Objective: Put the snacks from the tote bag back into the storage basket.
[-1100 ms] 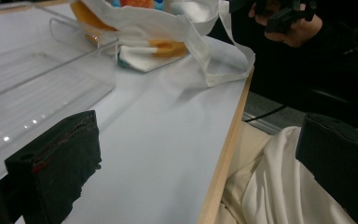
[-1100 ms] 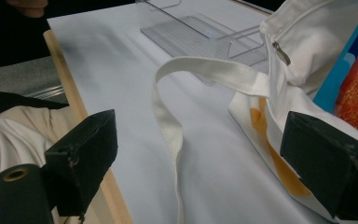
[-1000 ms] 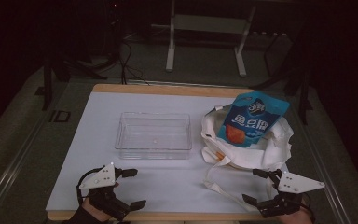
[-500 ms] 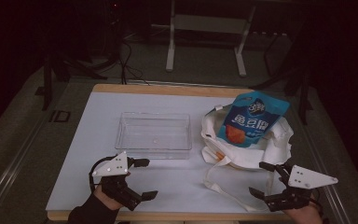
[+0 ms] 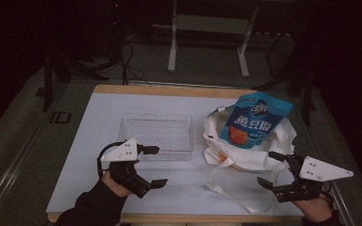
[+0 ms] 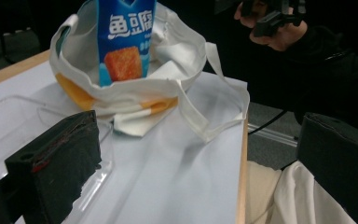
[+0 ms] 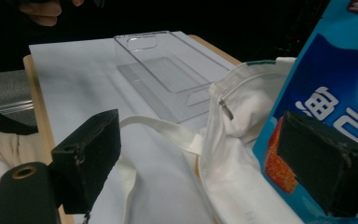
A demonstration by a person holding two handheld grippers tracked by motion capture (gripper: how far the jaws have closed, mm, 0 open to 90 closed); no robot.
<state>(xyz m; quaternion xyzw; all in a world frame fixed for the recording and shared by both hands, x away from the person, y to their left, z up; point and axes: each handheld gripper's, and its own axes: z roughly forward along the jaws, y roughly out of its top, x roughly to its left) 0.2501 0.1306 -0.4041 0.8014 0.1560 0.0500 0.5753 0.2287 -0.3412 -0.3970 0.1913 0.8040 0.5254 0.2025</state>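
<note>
A white cloth tote bag (image 5: 259, 150) lies open on the right of the white table, and a blue snack packet (image 5: 254, 120) stands in its mouth. The packet (image 6: 123, 42) and bag (image 6: 168, 70) face the left gripper view. A clear plastic tray (image 5: 158, 136) sits at the table's middle. My left gripper (image 5: 153, 165) hovers open just in front of the tray, jaws wide apart and empty. My right gripper (image 5: 271, 169) stands open beside the bag's near right edge, above its loose strap (image 7: 163, 130). The packet (image 7: 335, 93) shows close behind the right jaw.
The table's wooden edge (image 6: 241, 177) runs along the near side. Bare white tabletop (image 5: 188, 188) lies between the two grippers. Beyond the table's far edge stand a metal frame's legs (image 5: 207, 42) and cables on a dark floor.
Both grippers have moved forward onto the table. The left one rose toward the tray's near edge; the right one closed in on the bag's right side. Both stayed open.
</note>
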